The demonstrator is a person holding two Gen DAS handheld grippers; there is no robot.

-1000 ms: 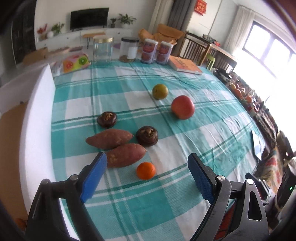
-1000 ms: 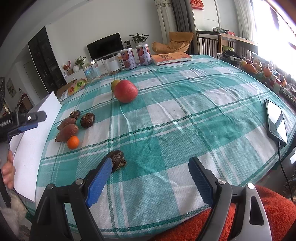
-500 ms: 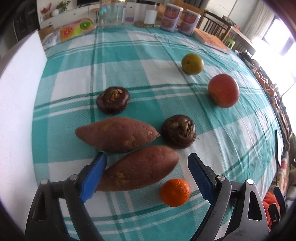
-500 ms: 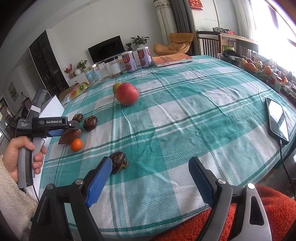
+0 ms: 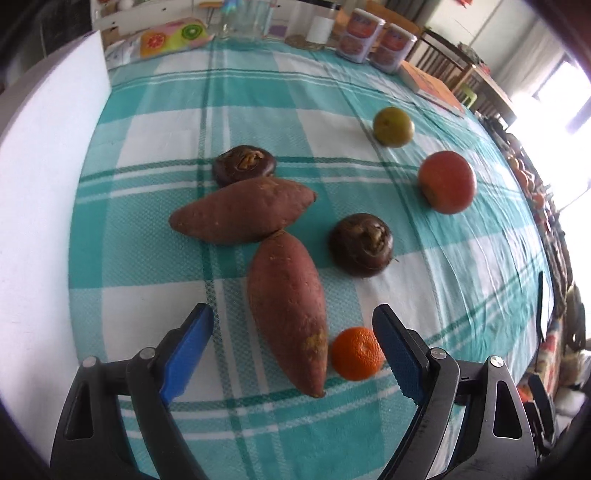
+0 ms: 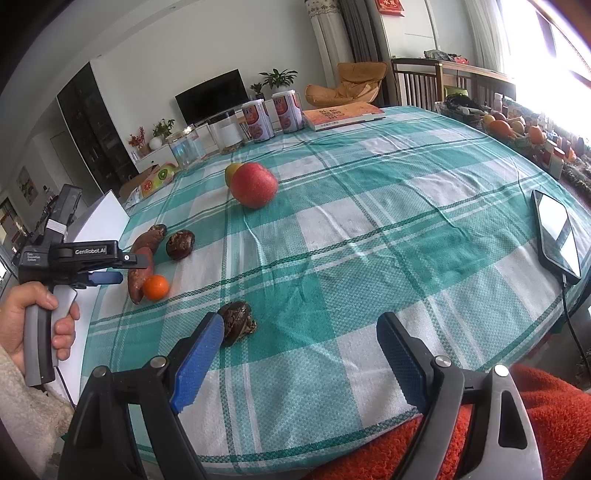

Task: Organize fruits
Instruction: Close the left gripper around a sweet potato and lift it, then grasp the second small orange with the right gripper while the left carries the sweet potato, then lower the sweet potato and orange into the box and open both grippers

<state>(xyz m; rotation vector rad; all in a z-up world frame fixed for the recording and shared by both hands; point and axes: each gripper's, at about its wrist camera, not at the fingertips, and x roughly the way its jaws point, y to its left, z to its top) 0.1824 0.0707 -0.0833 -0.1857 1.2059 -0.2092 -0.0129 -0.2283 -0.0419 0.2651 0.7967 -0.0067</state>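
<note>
My left gripper point(image 5: 291, 343) is open, its blue pads either side of the near end of a sweet potato point(image 5: 288, 306) and a small orange point(image 5: 356, 353). A second sweet potato point(image 5: 242, 210) lies crosswise beyond. Two dark brown round fruits point(image 5: 243, 164) point(image 5: 361, 243), a red apple point(image 5: 447, 181) and a green fruit point(image 5: 392, 126) lie farther on the checked cloth. My right gripper point(image 6: 299, 350) is open and empty near the table's front edge, a third dark fruit point(image 6: 236, 320) just beyond its left pad. The left gripper point(image 6: 107, 277) shows at the left of the right wrist view.
A white board point(image 5: 40, 177) lines the table's left side. Two cans point(image 5: 376, 40), jars point(image 5: 242, 18), a book point(image 5: 432, 86) and a fruit-print pack point(image 5: 171, 35) stand at the far edge. A phone point(image 6: 557, 232) on a cable lies at the right edge.
My left gripper has moved forward and down over the near sweet potato and turned, so the potato now points lengthwise between the pads. The right gripper has stayed still.
</note>
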